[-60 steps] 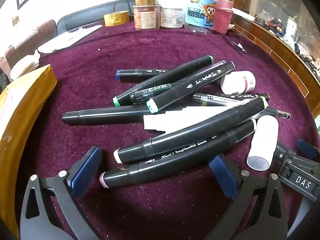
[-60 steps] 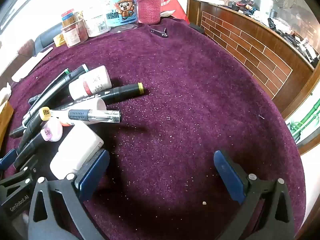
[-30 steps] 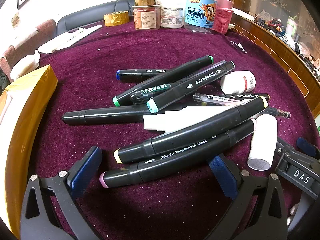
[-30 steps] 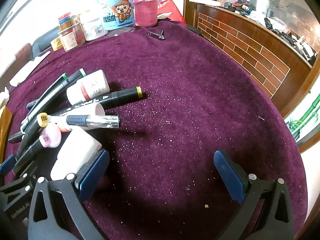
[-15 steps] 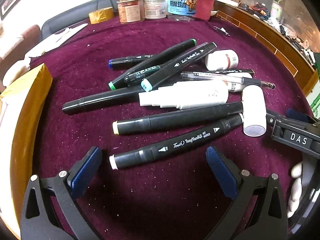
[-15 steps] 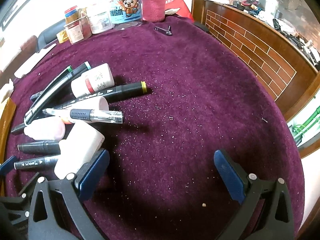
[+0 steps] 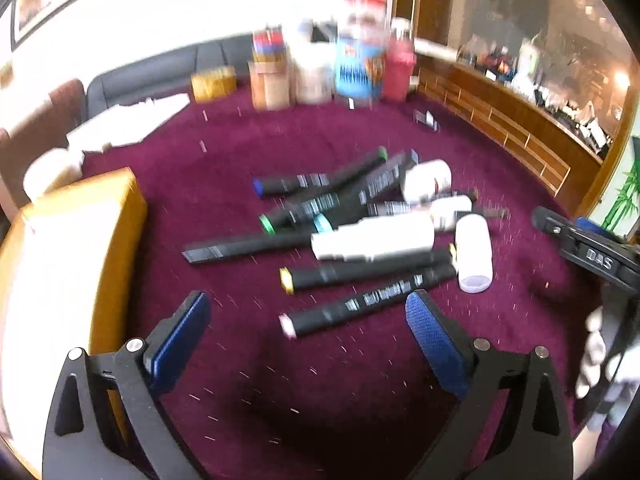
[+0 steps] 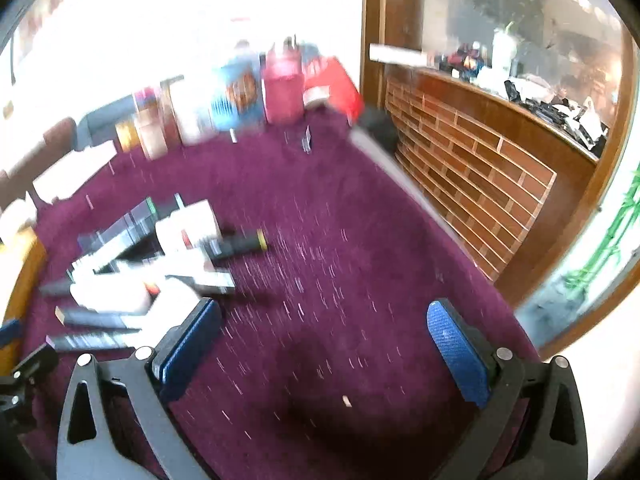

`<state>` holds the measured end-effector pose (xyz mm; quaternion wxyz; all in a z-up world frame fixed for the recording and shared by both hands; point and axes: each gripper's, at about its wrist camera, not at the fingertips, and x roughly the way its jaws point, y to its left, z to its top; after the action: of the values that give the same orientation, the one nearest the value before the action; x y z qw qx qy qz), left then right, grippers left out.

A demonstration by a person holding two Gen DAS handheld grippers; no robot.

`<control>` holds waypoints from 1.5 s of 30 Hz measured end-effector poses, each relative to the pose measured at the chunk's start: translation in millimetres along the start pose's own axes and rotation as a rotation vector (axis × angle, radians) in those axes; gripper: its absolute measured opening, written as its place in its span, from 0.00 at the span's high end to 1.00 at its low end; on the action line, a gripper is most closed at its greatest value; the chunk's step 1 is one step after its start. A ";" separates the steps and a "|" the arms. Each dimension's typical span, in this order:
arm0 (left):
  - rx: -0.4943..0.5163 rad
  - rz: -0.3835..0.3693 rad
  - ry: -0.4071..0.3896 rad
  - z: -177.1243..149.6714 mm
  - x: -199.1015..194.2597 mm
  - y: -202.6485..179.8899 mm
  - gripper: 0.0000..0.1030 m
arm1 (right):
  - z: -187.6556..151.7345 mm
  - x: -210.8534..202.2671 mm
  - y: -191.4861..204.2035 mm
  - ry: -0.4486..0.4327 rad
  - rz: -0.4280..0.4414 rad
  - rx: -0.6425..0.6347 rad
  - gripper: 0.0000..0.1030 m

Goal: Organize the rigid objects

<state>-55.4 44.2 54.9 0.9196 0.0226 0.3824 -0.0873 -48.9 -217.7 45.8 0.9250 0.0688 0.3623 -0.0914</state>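
Observation:
A pile of black markers [image 7: 360, 272] with coloured end caps lies on the purple cloth, mixed with white bottles [image 7: 474, 254] and a long white stick [image 7: 372, 238]. My left gripper [image 7: 308, 338] is open and empty, raised above and short of the pile; the pink-tipped marker [image 7: 352, 308] lies nearest it. My right gripper [image 8: 324, 344] is open and empty over bare cloth, with the pile [image 8: 132, 276] to its left. Both views are motion-blurred.
A yellow-edged box [image 7: 68, 264] lies at the left. Jars and tins [image 7: 320, 72] stand at the far edge of the table. A wooden brick-patterned counter [image 8: 480, 184] runs along the right. The right gripper's body [image 7: 592, 256] shows at the left view's right edge.
Both grippers have lifted and pulled back from the pile, so the markers look smaller and farther. Both stay open. The pile has not moved in the last half second.

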 end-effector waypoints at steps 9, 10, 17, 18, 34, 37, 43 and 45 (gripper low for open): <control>0.223 -0.028 -0.041 1.5 -2.6 -13.9 0.04 | 4.4 56.5 -4.8 0.101 0.177 0.194 0.09; 0.259 -0.034 -0.040 -0.5 0.6 -20.5 0.04 | 3.0 53.8 -6.8 0.085 0.193 0.200 0.09; 0.451 -0.050 0.020 -1.4 44.2 -55.5 0.04 | 2.2 55.2 -8.2 0.090 0.225 0.212 0.09; 0.446 -0.068 0.063 -3.4 53.0 -55.7 0.05 | 2.6 56.1 -8.2 0.093 0.228 0.213 0.09; 0.252 -0.393 0.225 -1.7 30.2 -25.4 0.45 | -1.2 61.0 -12.7 0.125 0.255 0.248 0.09; 0.318 -0.399 0.215 -8.3 22.7 -52.9 0.45 | -0.7 61.3 -11.7 0.128 0.254 0.244 0.09; 0.379 -0.276 0.174 -20.9 39.6 -87.6 0.38 | -0.6 61.3 -11.8 0.132 0.255 0.242 0.09; 0.379 -0.237 0.167 -22.0 30.5 -91.4 0.38 | -0.6 61.2 -11.2 0.133 0.254 0.242 0.09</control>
<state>-65.9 -47.6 20.0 0.8475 0.1568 0.4337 -0.2629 -7.7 -235.8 2.8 0.8881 0.2308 0.3973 -0.0120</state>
